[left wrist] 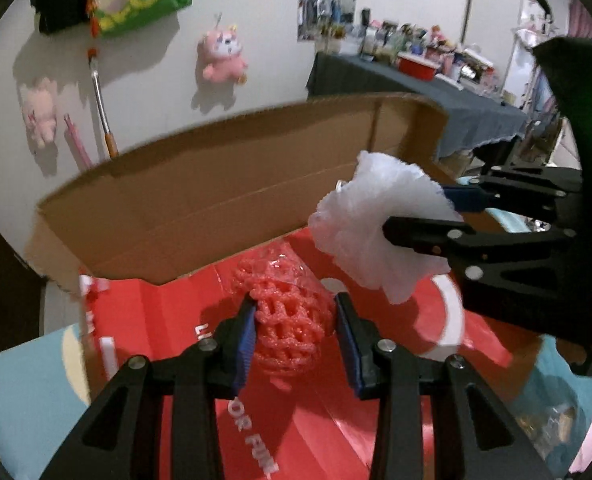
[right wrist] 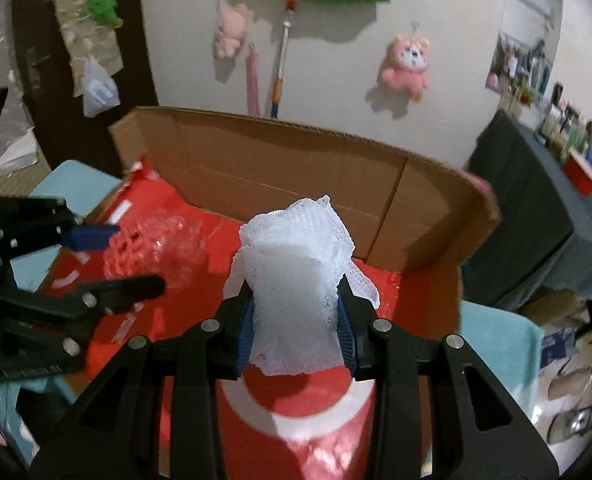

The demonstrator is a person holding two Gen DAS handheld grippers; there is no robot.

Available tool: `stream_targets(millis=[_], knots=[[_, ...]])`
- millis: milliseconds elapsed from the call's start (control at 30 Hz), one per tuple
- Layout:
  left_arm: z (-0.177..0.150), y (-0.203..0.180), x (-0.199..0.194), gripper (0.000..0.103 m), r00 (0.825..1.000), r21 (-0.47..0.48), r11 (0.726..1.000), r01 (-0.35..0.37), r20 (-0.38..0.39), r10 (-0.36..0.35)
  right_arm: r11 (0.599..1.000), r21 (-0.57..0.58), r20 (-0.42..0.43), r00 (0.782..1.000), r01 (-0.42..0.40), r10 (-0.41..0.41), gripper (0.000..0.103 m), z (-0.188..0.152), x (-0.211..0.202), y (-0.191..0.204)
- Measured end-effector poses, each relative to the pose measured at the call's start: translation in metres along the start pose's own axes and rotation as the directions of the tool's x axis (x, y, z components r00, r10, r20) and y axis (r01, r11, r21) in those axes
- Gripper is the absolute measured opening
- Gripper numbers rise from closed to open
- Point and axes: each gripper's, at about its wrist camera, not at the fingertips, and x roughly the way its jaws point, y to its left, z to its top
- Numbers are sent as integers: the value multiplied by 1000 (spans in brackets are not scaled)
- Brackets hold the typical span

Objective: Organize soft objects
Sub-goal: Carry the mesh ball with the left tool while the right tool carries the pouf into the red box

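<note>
left fingers (left wrist: 292, 332) pinch red net (left wrist: 292, 320); right fingers (right wrist: 296, 336) pinch white net (right wrist: 296, 288); flap (left wrist: 256, 432) reads "fun".

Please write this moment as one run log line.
left gripper: shut on red net | right gripper: shut on white net | both over box

Surface: light-blue table (right wrist: 495, 336), rim showing either side. Open cardboard box (left wrist: 216, 200) sits directly on it, red printed flaps (left wrist: 184, 320) folded flat over the top, back wall upright. Blurred clutter (left wrist: 547, 424) by the right edge.
</note>
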Motion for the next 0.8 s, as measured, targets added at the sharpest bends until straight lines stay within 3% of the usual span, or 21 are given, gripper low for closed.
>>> stream_targets(millis=[133, 400, 800], knots=[[7, 9, 30, 40, 999, -30, 999, -31, -45, 30, 1000, 19, -38, 999, 17, -16, 34, 10, 30, -4], [7, 20, 50, 46, 999, -80, 997, 2, -52, -6, 998, 53, -103, 994, 28, -23, 36, 11, 72, -10], [11, 21, 46, 50, 999, -68, 998, -12, -44, 9, 999, 32, -109, 994, 35, -31, 43, 7, 72, -10]])
